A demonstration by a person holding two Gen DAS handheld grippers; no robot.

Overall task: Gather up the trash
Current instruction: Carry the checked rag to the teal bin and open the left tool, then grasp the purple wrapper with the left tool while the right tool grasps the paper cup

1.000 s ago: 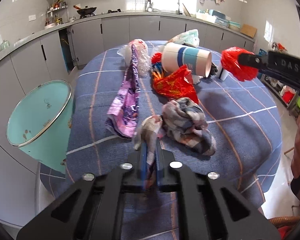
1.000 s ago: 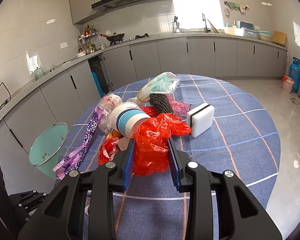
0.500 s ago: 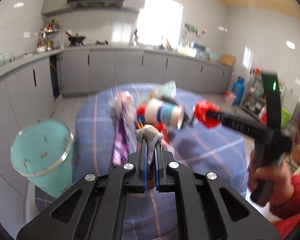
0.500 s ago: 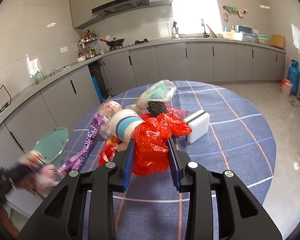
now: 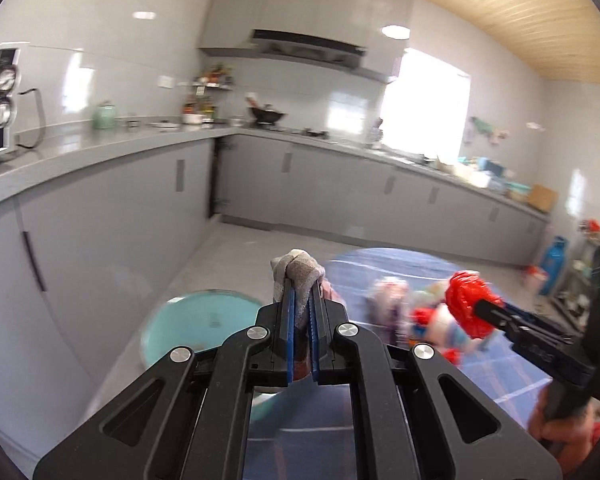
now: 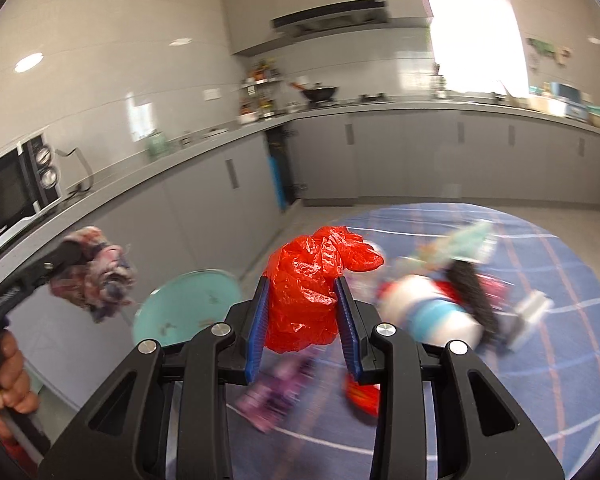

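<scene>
Nearest the left wrist camera, the left gripper (image 5: 300, 300) is pinched tight on a crumpled checked rag (image 5: 297, 267), which hangs clear of the worktop (image 6: 540, 280) in mid-air. Nearest the right wrist camera, the right gripper (image 6: 302, 292) clamps a crumpled red plastic bag (image 6: 312, 280) between its blue pads, also lifted. Just beyond both, low beside the worktop, stands the mint-green trash bin (image 6: 188, 308), its mouth open. Further right on the blue checked cloth lie the remaining litter: a white-and-blue paper cup (image 6: 432, 312), a purple wrapper (image 6: 276, 388), a black scrubber (image 6: 472, 292), all blurred. The step in hand looks like carrying two pieces to the bin. Next, each gripper needs to be brought over the bin's mouth before it lets go, the rag likely first.
</scene>
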